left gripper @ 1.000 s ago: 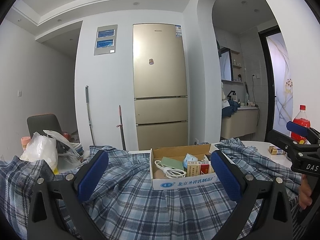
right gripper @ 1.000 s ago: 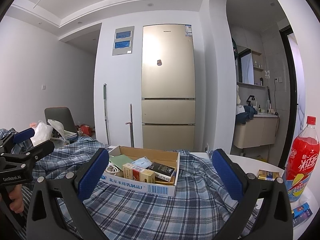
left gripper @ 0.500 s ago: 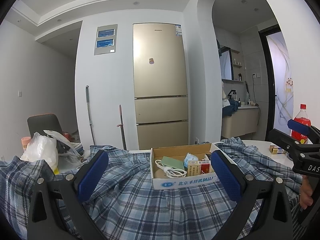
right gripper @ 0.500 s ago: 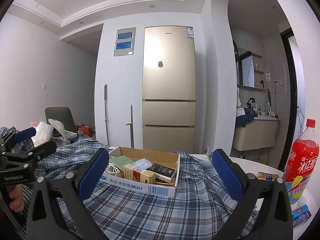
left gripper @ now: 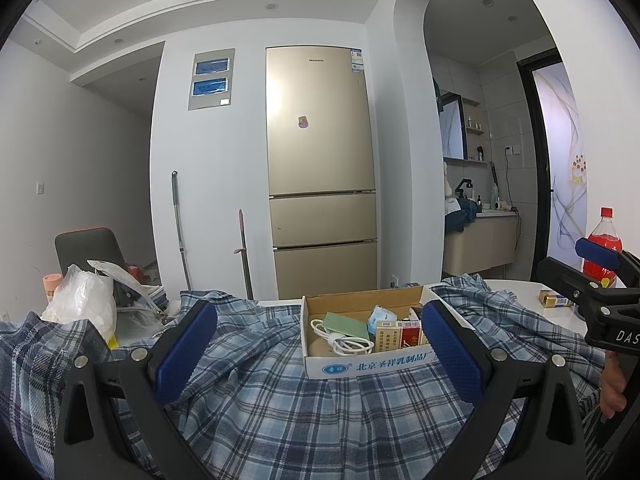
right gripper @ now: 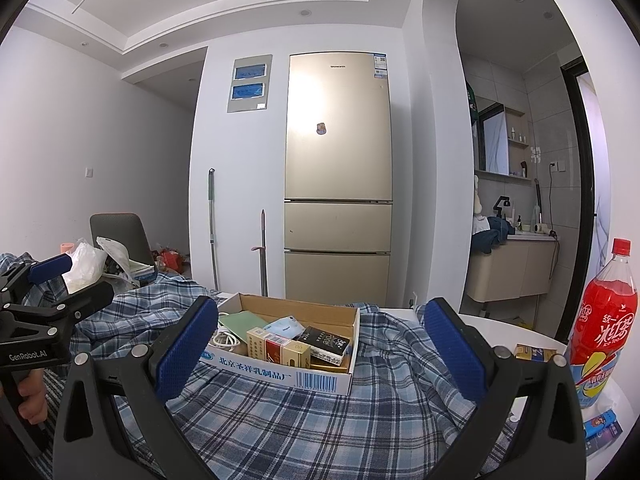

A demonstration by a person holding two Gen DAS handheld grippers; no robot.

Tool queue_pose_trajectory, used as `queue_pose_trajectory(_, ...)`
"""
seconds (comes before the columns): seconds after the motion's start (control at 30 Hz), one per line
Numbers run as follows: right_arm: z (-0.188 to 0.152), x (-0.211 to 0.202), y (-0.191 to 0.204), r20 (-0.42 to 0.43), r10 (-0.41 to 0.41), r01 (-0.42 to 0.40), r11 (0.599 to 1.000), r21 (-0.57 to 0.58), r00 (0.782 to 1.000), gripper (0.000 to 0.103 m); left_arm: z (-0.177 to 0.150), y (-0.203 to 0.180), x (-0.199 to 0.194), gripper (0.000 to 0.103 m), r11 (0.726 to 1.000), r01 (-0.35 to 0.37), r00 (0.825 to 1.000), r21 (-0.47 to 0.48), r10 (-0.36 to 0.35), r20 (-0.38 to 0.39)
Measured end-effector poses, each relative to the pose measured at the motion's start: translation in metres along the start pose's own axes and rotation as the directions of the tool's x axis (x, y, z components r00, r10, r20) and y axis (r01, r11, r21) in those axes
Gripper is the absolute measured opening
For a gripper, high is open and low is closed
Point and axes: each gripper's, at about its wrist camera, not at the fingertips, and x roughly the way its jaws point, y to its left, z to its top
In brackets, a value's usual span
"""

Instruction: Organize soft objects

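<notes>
Both grippers' fingers released, above plaid shirt (left gripper: pixel 280 408). Right view alone shows black packet (right gripper: pixel 324 342) inside cardboard box (right gripper: pixel 320 378); left view hides it.

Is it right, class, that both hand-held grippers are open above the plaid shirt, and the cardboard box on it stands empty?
One thing is wrong: the cardboard box is not empty. The right wrist view shows cartons, a white cable and a green pouch inside. The rest holds: the left hand-held gripper and right hand-held gripper are open above the plaid shirt.
</notes>
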Motion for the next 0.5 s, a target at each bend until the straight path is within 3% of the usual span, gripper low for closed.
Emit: queue_pose_trajectory(0.5, -0.0003, 0.0001, 0.0003, 0.001, 0.000, 0.000, 1.000, -0.001, 1.000, 0.103, 0.0000, 0.0011, 0.0005, 0.103, 1.000, 0.000, 1.000, 0.001, 0.000, -0.001)
